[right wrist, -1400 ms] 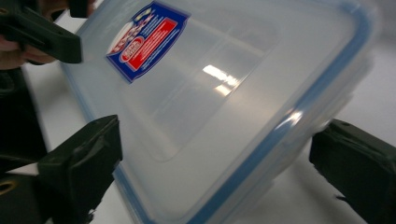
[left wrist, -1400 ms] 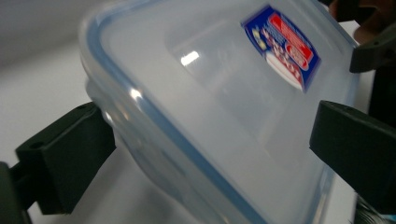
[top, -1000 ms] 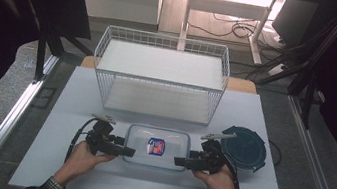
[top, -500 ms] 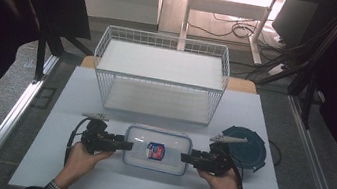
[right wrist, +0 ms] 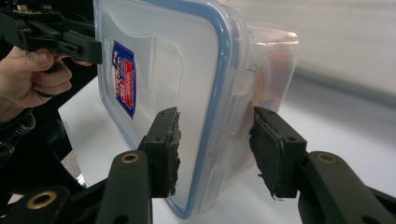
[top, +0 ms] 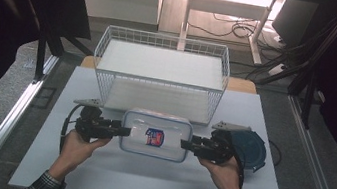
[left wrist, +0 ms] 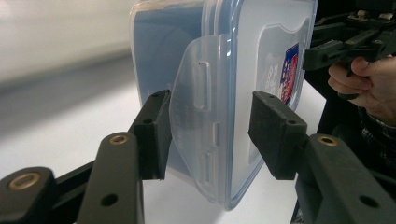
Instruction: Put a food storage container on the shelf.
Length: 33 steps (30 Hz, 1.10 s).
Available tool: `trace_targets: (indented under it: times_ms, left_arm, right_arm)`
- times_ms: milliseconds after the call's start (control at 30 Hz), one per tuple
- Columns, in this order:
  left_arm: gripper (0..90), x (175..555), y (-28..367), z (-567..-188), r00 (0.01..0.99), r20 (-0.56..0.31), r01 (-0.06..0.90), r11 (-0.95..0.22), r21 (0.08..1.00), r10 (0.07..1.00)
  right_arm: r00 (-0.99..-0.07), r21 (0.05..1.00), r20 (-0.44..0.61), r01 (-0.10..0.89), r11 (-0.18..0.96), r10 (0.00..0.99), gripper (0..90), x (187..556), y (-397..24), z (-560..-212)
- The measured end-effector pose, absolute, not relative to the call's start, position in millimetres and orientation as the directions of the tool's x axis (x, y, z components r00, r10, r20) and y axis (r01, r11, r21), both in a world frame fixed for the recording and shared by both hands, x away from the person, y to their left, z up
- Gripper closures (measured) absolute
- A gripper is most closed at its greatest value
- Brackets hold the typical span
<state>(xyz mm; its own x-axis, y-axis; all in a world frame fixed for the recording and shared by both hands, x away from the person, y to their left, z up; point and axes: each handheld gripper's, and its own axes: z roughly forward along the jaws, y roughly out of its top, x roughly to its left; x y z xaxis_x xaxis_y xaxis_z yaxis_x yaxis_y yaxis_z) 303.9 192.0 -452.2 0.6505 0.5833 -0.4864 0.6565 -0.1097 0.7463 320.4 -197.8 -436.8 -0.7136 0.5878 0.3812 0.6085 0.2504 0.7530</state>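
You've got the clear plastic container [top: 155, 134] pinched from both ends – left gripper [top: 120, 131] on its left short end, right gripper [top: 185, 145] on its right short end. Jaws on both closed down within the last sec and now hold at a part-way width, w/ the box's ends between them.

Left gripper view: your two black jaws straddle the container's side latch flap [left wrist: 198, 126]; the left pad presses against the flap, the right pad sits close on the lid side – whether it bears on the plastic I can't tell for sure. Right gripper view: your pads bracket the blue-sealed lid rim [right wrist: 212, 112], left pad on the lid face, right pad against the body wall.

The container sits at the near-centre of the white table [top: 143, 182], lid w/ the blue-and-red label [top: 154, 137] facing up, just in front of the white wire basket [top: 160, 68]. It's held level between your hands. A dark blue round lid [top: 249, 147] lies on the table right behind your right gripper, apart from the box.
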Motion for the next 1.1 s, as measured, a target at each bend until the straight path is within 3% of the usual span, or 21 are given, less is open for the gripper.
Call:
trace_targets:
  times_ms: [1100]
  left_arm:
    - [50.2, 367.0, 209.2, -331.2, 0.691, -0.418, 0.536, -0.029, 0.844, 0.590]
  right_arm:
    - [-0.760, 0.856, 0.308, 0.485, 0.183, 0.573, 53.0, 387.4, -181.1, -310.8]
